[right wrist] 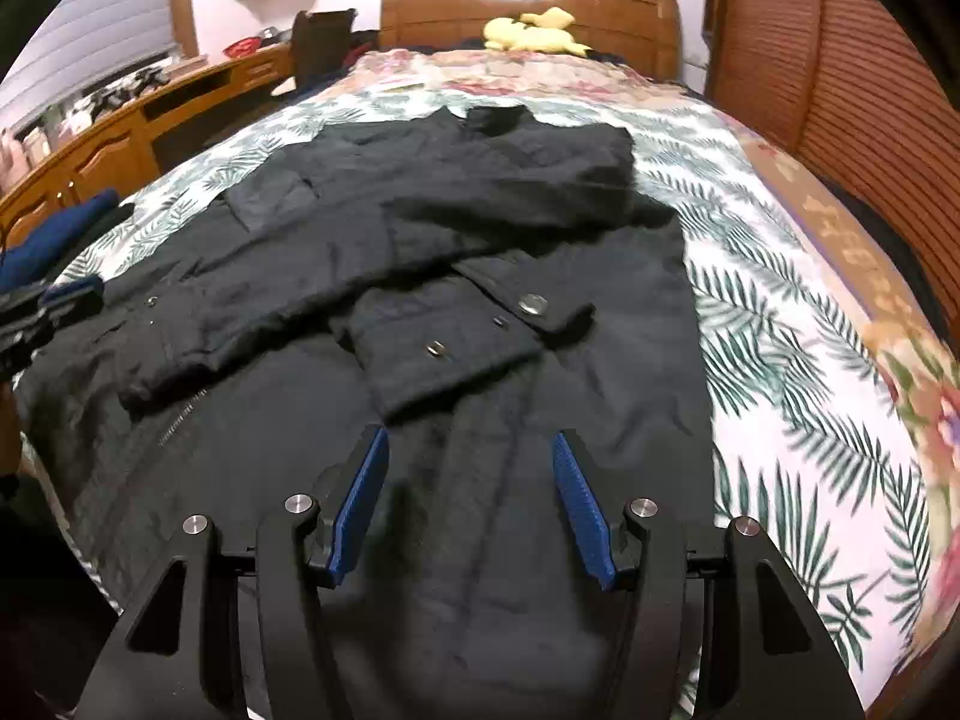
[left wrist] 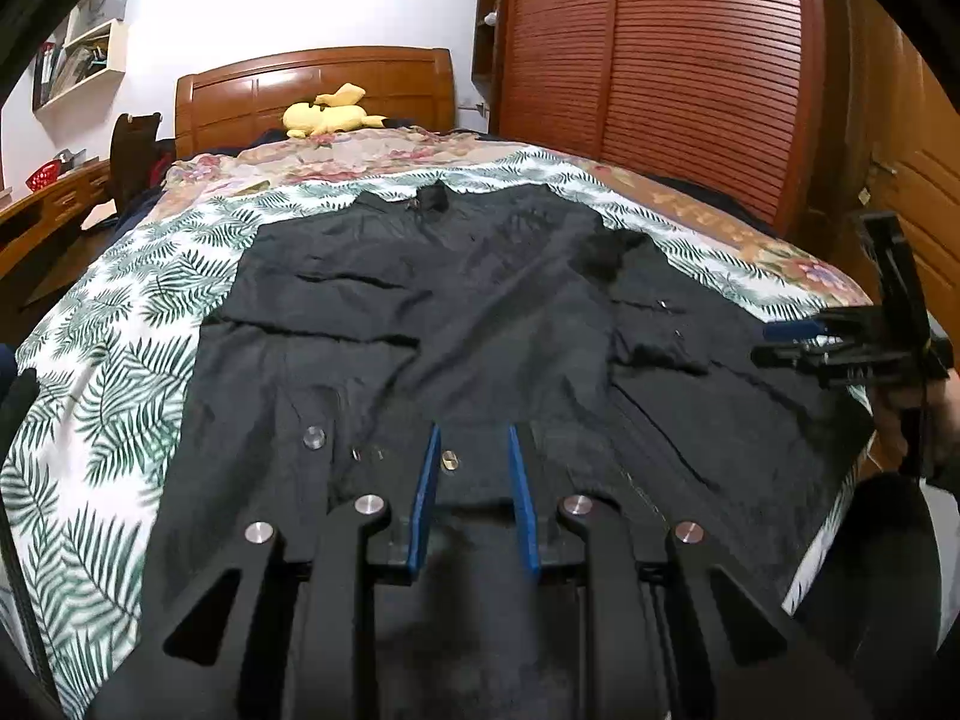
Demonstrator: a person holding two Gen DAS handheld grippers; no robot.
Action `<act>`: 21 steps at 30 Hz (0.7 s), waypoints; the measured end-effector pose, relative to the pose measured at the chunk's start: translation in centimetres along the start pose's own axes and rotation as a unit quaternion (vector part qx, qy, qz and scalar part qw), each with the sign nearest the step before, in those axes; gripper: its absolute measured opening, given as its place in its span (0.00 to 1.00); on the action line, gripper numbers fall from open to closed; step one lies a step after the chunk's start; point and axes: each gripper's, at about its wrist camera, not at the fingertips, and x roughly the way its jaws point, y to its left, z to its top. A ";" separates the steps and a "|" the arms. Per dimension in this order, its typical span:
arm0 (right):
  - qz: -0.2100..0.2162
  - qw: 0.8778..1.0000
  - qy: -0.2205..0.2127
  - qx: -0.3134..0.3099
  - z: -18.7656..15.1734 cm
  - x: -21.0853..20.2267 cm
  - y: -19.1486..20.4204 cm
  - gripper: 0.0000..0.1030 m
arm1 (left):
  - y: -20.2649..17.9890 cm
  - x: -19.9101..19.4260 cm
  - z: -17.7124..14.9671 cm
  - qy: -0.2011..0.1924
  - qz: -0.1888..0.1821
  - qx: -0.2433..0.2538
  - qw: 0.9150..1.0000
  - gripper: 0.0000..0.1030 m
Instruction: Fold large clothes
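a bed with a palm-leaf sheet (left wrist: 114, 360) fills the room's middle, a floral quilt (left wrist: 336, 153) beyond it and a wooden headboard (left wrist: 312, 87) at the far end with a yellow plush toy (left wrist: 330, 114) resting against it. a slatted wooden wardrobe (left wrist: 660, 60) stands along one side, a wooden desk (right wrist: 120, 126) along the other, with white wall shelves (left wrist: 90, 42) above.

the black jacket (left wrist: 456, 324) lies spread flat on the leaf sheet, collar toward the headboard, both sleeves folded in across the body.

the left wrist view shows the right gripper (left wrist: 798, 342) from the side at the jacket's edge, a hand behind it. only the right wrist view shows the desk's cluttered top, a blue cloth (right wrist: 54, 234) at the bed's side, and a cuff with metal snaps (right wrist: 480, 330) lying over the front zipper.

the left gripper (left wrist: 474, 438) hovers low over the jacket's hem near a snap, its blue pads (left wrist: 426, 492) narrowly parted with nothing between them. seen from its own camera, the right gripper (right wrist: 471, 450) hangs over the lower jacket with its pads (right wrist: 360, 498) spread wide, holding nothing.
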 end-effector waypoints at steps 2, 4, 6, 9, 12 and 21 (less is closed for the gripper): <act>-0.002 1.000 0.000 0.005 -0.5 -0.4 -0.6 0.56 | -0.3 -0.4 -0.7 0.004 0.011 0.002 1.000 0.20; -0.004 1.000 0.002 0.007 -1.1 -0.7 -1.2 0.56 | -0.4 -0.8 -1.2 0.009 0.023 0.001 1.000 0.20; -0.006 1.000 0.003 0.005 -1.6 -1.3 -1.7 0.56 | -0.1 -1.5 -1.9 0.014 0.034 -0.007 0.999 0.20; -0.009 1.000 0.008 0.000 -2.5 -2.0 -2.2 0.56 | 0.6 -2.3 -2.6 0.021 0.033 -0.024 0.999 0.20; -0.012 1.000 0.014 -0.006 -3.3 -2.6 -2.8 0.56 | 1.5 -3.8 -3.0 0.023 0.061 -0.035 0.997 0.23; 0.004 1.000 0.010 -0.010 -4.1 -5.1 -3.9 0.57 | 5.3 -6.9 -5.0 0.050 0.120 -0.081 0.988 0.28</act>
